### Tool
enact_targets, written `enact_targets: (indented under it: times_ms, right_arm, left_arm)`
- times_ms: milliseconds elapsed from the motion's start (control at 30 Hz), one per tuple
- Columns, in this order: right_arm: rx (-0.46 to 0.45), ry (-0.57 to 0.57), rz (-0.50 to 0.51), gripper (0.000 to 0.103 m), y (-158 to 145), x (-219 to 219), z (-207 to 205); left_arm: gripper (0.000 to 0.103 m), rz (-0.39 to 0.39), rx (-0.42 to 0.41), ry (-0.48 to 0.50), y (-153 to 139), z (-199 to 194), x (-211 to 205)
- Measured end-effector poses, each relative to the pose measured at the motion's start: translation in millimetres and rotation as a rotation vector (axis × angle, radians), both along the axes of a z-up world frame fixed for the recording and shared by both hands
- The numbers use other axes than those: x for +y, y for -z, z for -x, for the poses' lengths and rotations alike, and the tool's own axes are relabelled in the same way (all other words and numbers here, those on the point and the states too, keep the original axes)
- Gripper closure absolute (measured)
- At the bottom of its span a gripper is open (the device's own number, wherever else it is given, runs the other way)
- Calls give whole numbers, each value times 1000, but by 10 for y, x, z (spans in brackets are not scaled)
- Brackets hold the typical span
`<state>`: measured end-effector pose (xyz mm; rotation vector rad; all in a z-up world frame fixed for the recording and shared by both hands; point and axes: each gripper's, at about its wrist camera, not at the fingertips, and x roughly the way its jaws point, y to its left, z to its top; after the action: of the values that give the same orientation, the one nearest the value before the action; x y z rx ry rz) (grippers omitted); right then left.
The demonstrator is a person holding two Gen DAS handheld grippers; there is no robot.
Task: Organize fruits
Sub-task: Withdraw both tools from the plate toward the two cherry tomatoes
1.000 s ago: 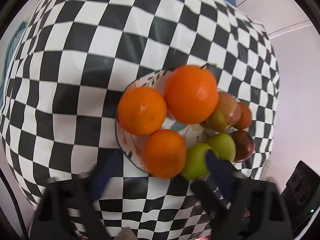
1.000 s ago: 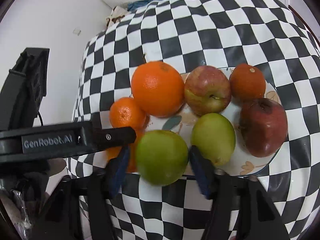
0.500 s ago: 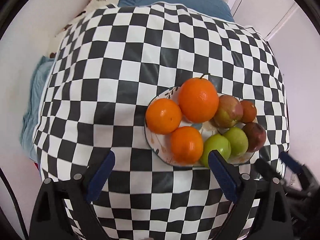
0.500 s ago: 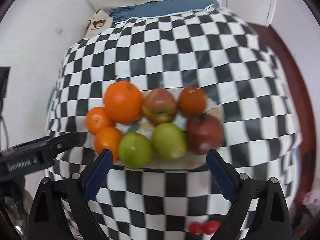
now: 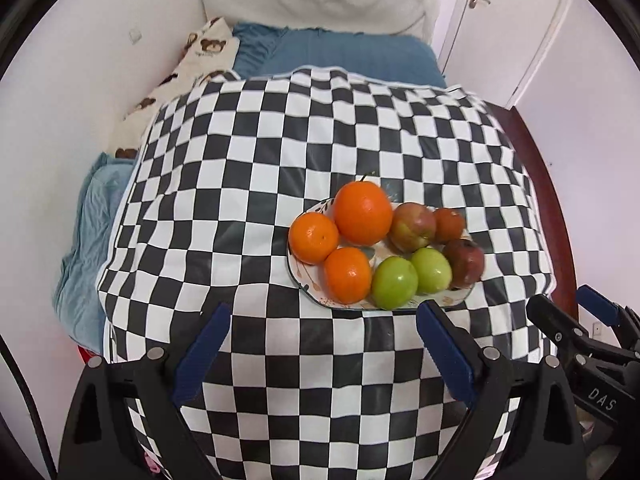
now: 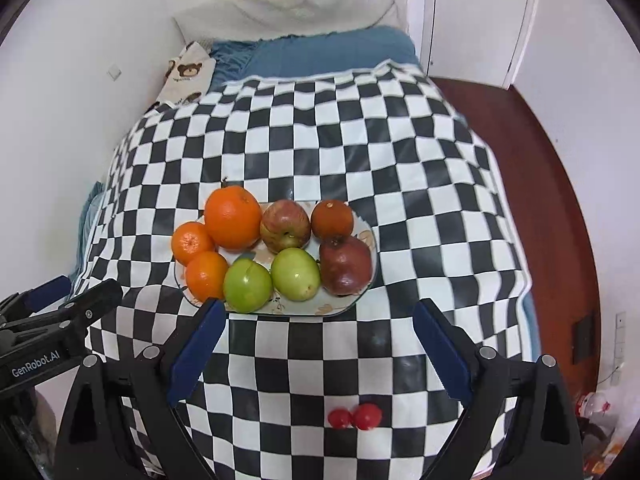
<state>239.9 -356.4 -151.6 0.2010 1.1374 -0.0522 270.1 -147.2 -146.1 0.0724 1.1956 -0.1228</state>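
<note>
Landmark = the plate, oval, floral print, sitting on a black/white checkered cloth near its front edge.

L of plate, low in the right wrist view: left gripper, jaws spread wide, nothing btwn them, blue pads on each finger. It hangs in front of the plate, not touching any fruit.

On the plate, L to R, back row: small orange at the L rim, touching the big orange w/ stem stub on top; then a red-green apple, then a dark reddish-orange fruit at the R back. Front row: another small orange at the L front rim, two green apples side by side, left green apple and right green apple, then a dark red pomegranate at the R end. All fruits packed close, most touching neighbours.

Right gripper in front of plate, also wide open and empty; its left fingertip sits just below the left green apple in its own view, contact can't be told.

Front of plate, near cloth edge: two small red round fruits touching each other, well apart from plate.

Behind plate, past the cloth: blue bedding, a bear-print pillow to the L, white door to the R. Dark wood floor R of the cloth.
</note>
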Motion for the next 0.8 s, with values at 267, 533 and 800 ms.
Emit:
enact_targets:
  times_ms: [267, 533, 800]
  right_arm:
    - [-66, 10, 12, 6, -384, -65, 380]
    - [-118, 10, 14, 4, -661, -55, 626]
    - [-136, 17, -7, 4, -738, -67, 712]
  left_arm:
    - [8, 22, -79, 25, -371, 326, -40]
    - [8, 37, -126, 22, -568, 521, -37]
    - [8, 41, -139, 22, -627, 581, -51]
